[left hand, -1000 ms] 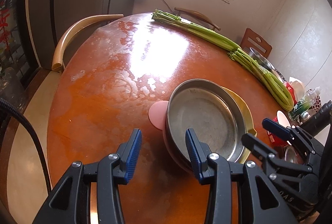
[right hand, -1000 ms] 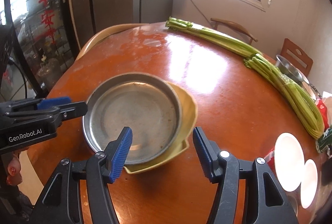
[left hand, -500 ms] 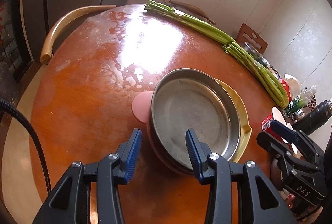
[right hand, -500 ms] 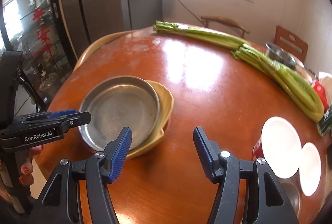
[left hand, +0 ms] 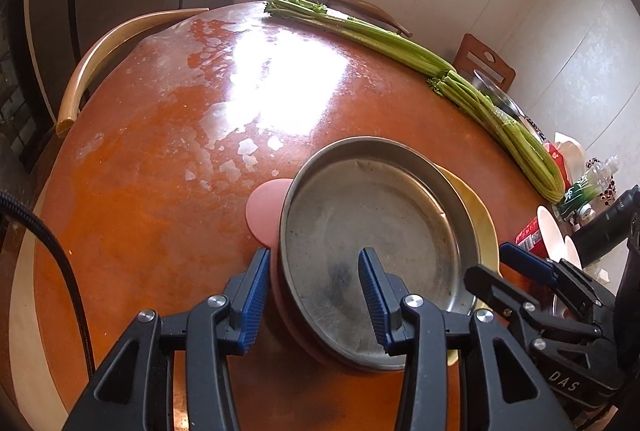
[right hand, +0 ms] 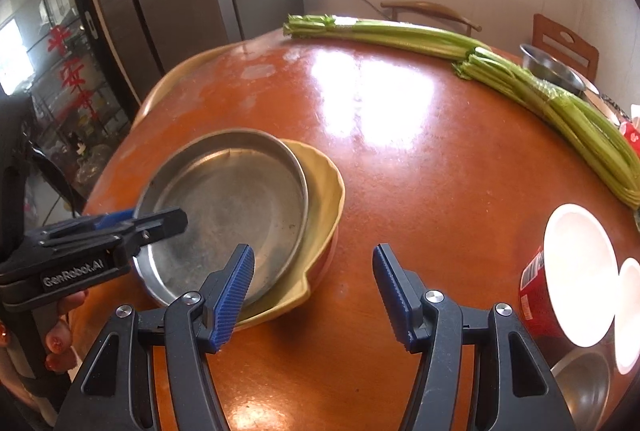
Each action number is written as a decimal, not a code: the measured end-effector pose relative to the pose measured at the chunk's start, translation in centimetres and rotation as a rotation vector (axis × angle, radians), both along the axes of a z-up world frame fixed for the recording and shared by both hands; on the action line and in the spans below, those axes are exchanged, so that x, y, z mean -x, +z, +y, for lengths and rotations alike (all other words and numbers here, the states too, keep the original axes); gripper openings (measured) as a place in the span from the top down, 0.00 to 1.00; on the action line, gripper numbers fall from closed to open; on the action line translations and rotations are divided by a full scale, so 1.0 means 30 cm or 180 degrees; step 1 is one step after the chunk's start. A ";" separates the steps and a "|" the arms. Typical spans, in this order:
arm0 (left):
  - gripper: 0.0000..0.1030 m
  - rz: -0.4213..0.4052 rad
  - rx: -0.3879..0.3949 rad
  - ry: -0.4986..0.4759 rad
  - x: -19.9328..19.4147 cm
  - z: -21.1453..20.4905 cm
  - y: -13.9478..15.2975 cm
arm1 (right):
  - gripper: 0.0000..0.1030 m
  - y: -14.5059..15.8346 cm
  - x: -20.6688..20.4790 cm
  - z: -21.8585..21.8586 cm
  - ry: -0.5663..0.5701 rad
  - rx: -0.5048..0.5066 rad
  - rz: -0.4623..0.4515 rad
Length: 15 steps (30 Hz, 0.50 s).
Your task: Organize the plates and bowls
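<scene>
A round steel pan (left hand: 372, 243) tops a stack with a yellow dish (left hand: 478, 219) and a pink dish (left hand: 262, 215) under it, on the orange table (left hand: 168, 167). My left gripper (left hand: 316, 295) is open, its jaws on either side of the stack's near rim. In the right wrist view the pan (right hand: 232, 203) and yellow dish (right hand: 324, 191) lie at the left. My right gripper (right hand: 314, 291) is open and empty, low over the table just right of the stack. White bowls (right hand: 580, 271) stand at the right.
Long celery bunches (right hand: 500, 71) lie across the far side of the table. A steel bowl (right hand: 554, 69), a red can (right hand: 538, 295) and a bottle (left hand: 588, 187) crowd the right edge. Chairs (left hand: 100, 47) stand round the table.
My left gripper moved forward so its jaws now straddle the stack's near rim. My right gripper drew back and to the right, off the stack.
</scene>
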<state>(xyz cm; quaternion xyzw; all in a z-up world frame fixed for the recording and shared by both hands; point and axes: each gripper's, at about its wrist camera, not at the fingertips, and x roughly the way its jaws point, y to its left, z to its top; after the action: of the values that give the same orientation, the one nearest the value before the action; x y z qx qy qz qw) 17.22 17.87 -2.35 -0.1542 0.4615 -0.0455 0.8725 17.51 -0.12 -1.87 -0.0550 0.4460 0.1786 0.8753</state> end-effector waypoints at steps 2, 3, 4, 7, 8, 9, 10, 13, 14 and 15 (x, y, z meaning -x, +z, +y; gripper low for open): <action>0.57 -0.0007 -0.0007 -0.0051 -0.013 -0.019 -0.001 | 0.38 -0.004 -0.003 -0.004 -0.0008 -0.0003 0.0016; 0.57 -0.0004 -0.0008 -0.0070 -0.017 -0.025 -0.002 | 0.38 -0.004 -0.002 -0.005 0.0000 -0.0010 0.0012; 0.57 -0.0005 -0.0012 -0.0096 -0.022 -0.035 -0.002 | 0.38 -0.005 0.000 -0.006 0.0006 -0.0002 0.0012; 0.57 -0.0011 -0.0015 -0.0187 -0.039 -0.073 -0.002 | 0.38 -0.013 0.001 -0.019 -0.0026 0.0036 0.0015; 0.57 -0.0013 -0.0014 -0.0206 -0.044 -0.084 -0.003 | 0.38 -0.016 0.001 -0.024 -0.0038 0.0052 0.0013; 0.57 -0.0016 -0.0020 -0.0225 -0.048 -0.094 -0.003 | 0.38 -0.018 0.000 -0.031 -0.0059 0.0076 0.0009; 0.57 -0.0017 -0.0022 -0.0244 -0.051 -0.103 -0.003 | 0.38 -0.020 -0.003 -0.039 -0.0083 0.0101 0.0004; 0.57 -0.0016 -0.0007 -0.0302 -0.072 -0.140 -0.005 | 0.38 -0.024 -0.004 -0.062 -0.0138 0.0123 0.0007; 0.57 -0.0020 -0.0008 -0.0310 -0.077 -0.149 -0.006 | 0.38 -0.024 -0.004 -0.066 -0.0149 0.0144 -0.0001; 0.57 -0.0018 -0.0012 -0.0312 -0.082 -0.154 -0.008 | 0.38 -0.026 -0.004 -0.070 -0.0155 0.0170 -0.0010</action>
<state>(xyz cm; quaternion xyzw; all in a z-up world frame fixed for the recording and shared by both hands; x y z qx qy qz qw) 19.67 13.26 -2.60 -0.1297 0.4661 -0.0878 0.8708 17.62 -2.23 -2.65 -0.0678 0.4504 0.1452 0.8783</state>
